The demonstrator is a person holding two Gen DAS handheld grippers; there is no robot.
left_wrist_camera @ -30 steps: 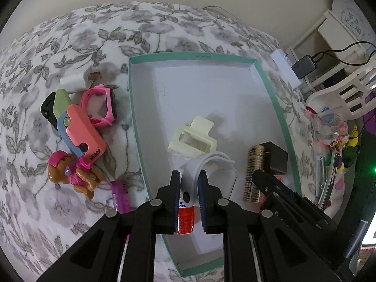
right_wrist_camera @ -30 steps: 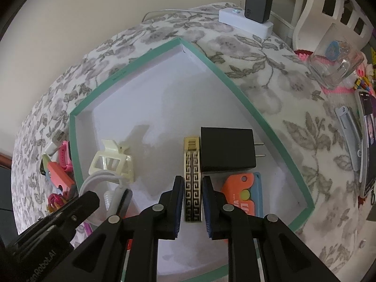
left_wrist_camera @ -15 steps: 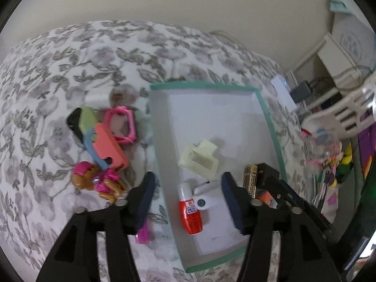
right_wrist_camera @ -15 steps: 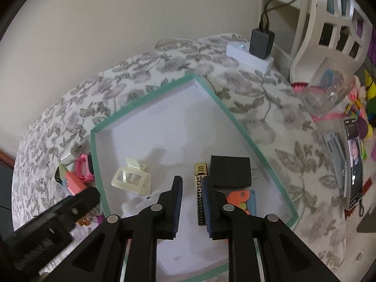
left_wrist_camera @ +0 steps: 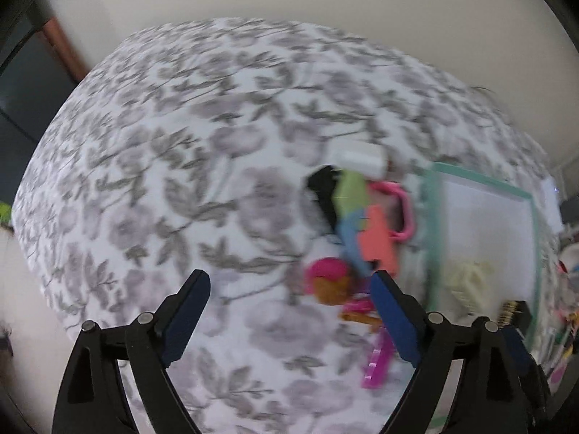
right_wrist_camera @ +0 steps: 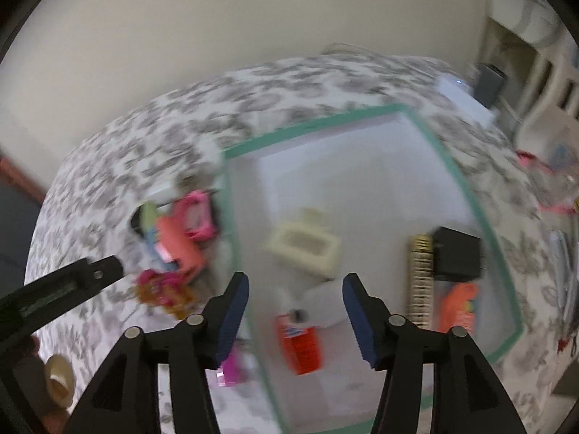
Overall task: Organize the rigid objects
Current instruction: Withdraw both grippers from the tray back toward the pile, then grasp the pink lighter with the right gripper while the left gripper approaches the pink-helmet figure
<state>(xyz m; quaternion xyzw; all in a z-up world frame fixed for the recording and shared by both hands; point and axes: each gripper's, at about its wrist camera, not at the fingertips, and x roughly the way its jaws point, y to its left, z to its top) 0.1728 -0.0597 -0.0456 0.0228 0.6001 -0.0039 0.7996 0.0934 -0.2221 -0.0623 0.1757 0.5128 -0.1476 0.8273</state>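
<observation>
We hold both grippers above the flowered tabletop (left_wrist_camera: 152,166), and both views are blurred, so fine detail is hard to read. The left gripper (left_wrist_camera: 289,311) has its jaws spread wide and holds nothing. The right gripper (right_wrist_camera: 295,311) is likewise released and empty.

Our landmark is the green-rimmed tray (right_wrist_camera: 318,124). Inside it lie a cream hair clip (right_wrist_camera: 304,246), a gold comb (right_wrist_camera: 421,282), a black charger (right_wrist_camera: 457,253) touching the comb on the side away from the clip, an orange card (right_wrist_camera: 461,307) at the near corner, and a red-and-white bottle (right_wrist_camera: 300,340) by the near rim.

Just outside the tray's left rim sits the unsorted pile: a pink watch case (left_wrist_camera: 400,209) nearest the rim, a coral cutter (left_wrist_camera: 376,246) over a blue-and-green piece, a black piece farther out, a white block (left_wrist_camera: 358,157) at the far end, a toy pup (left_wrist_camera: 331,282), and a magenta clip (left_wrist_camera: 376,361) closest to us.

We judge the step in hand to be fetching the next piece from that pile with the left gripper, whose right finger (left_wrist_camera: 394,318) already sits over the pup. To do it well, we would:

- pick one piece at the pile's edge, the pup or the magenta clip, not the stacked cutter;
- centre the jaws across its narrow width and come down straight;
- close only once both pads flank it, so neighbours are not dragged;
- keep the right gripper over the tray, clear of the left one's path.
</observation>
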